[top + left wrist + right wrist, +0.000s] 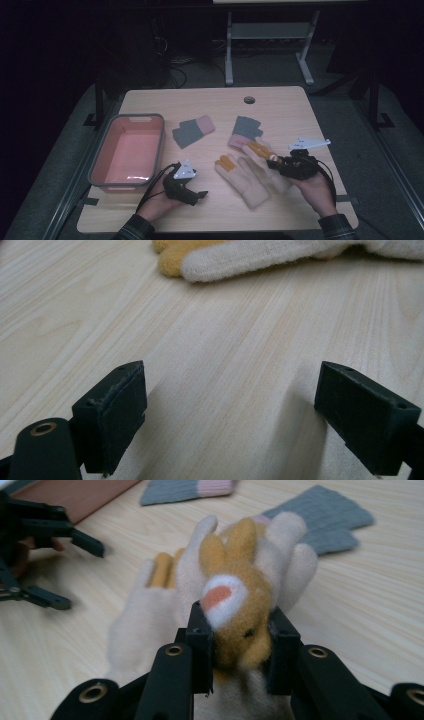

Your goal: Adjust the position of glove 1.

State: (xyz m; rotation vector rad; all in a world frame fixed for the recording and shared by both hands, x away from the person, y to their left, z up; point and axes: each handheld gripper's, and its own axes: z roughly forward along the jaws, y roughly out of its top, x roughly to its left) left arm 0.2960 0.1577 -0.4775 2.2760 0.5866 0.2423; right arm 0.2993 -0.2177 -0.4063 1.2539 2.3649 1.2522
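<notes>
Two cream gloves with orange fingertips are near the table's front right. One cream glove (247, 182) (145, 615) lies flat, and its fingertips (240, 257) show at the top of the left gripper view. My right gripper (272, 161) (240, 645) is shut on the other cream glove (257, 147) at its fluffy orange animal-face patch (235, 605), and holds it just above the flat one. My left gripper (199, 195) (230, 405) (70, 572) rests low over the bare wood left of the gloves. It is open, with nothing between its jaws.
A pink bin (135, 117) (85, 495) with a grey rim stands at the left. Two grey gloves with pink cuffs lie behind: one grey glove (192, 131) (185, 490) mid-table, the other grey glove (246, 127) (325, 525) right of it. A cable hole (249, 100) is near the far edge.
</notes>
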